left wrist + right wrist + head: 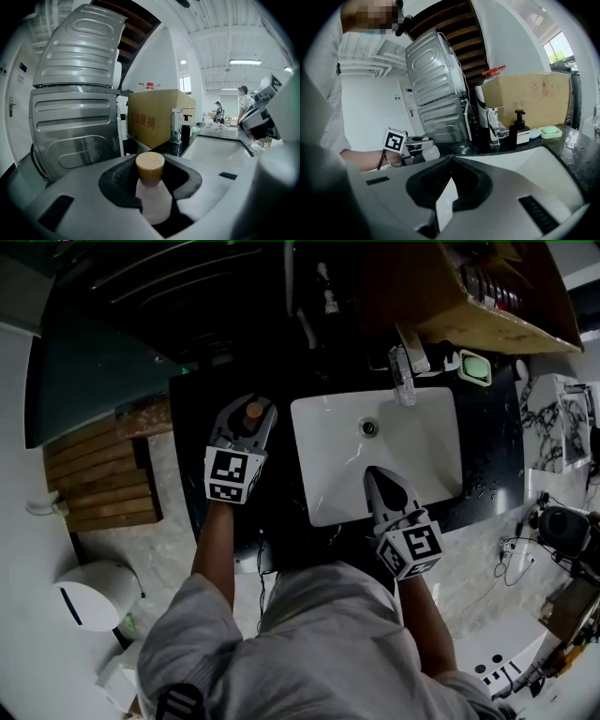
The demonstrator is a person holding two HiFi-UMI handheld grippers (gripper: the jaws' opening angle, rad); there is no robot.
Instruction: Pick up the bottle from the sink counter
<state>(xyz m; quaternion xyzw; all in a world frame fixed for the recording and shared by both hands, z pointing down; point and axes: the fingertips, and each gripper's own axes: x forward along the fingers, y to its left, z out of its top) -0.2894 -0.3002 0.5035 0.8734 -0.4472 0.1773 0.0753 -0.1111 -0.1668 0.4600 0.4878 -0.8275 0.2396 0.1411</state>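
A small white bottle (253, 412) with a tan round cap stands between the jaws of my left gripper (249, 418), over the black counter (192, 427) left of the sink. In the left gripper view the bottle (152, 194) fills the gap and both dark pads press on its neck and body. From the right gripper view, the bottle (430, 152) shows pale, with the left gripper (408, 143) shut round it. My right gripper (378, 476) hovers over the near part of the white basin (328, 460), jaws together and nothing between them.
A chrome tap (403, 371), a dark soap dispenser (518, 127) and a green soap dish (475, 367) stand behind the basin. A cardboard box (487, 296) sits at the back right. A grey washing machine panel (75, 117) rises close behind the left gripper.
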